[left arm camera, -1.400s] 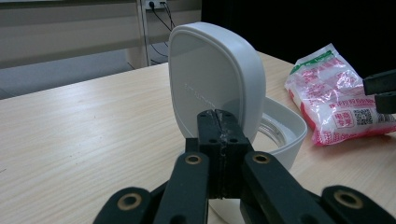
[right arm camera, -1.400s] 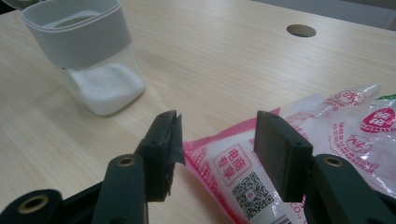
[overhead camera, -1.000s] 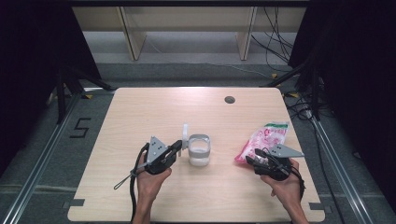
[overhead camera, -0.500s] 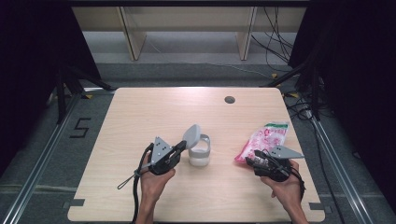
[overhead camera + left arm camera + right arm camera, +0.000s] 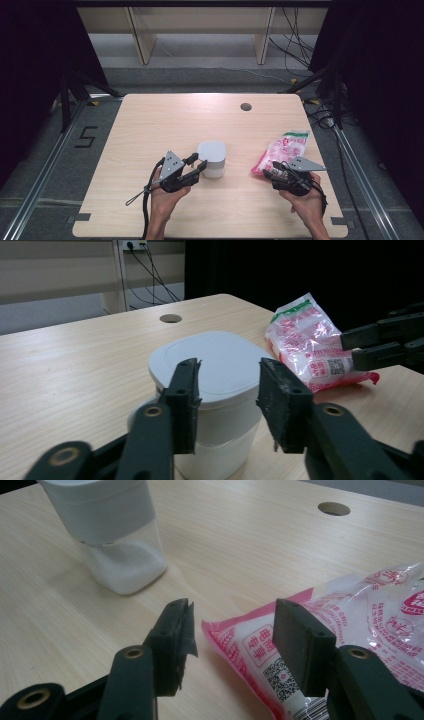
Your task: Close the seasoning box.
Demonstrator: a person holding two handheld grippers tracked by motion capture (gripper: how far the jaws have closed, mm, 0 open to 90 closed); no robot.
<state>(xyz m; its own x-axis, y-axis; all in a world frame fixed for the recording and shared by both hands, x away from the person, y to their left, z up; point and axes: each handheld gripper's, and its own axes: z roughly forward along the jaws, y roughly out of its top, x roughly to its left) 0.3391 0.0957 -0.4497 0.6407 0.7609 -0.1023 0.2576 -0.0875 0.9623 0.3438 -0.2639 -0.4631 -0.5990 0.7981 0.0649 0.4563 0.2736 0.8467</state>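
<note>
White plastic makes up the jar (image 5: 212,159), which stands upright near the middle of the desk (image 5: 150,125) with its lid (image 5: 210,365) shut flat on top and white grains filling its clear lower part. That closed lid suggests the jar is sealed for now. The left tool (image 5: 194,167) sits just beside the jar, at its near left. Its jaws have just been opening and now stand apart with nothing pressed between them; in the left gripper view the lid shows beyond the gap, free of both pads. The tool looks to be letting go there rather than taking hold.

Well to the right of the jar lies a pink and white bag (image 5: 282,151), flat on the desk. The right tool (image 5: 232,642) is at the bag's near end, jaws open to either side of its corner. The pads do not appear to press it, so the bag rests by its own weight, probably waiting to be picked up.
</note>
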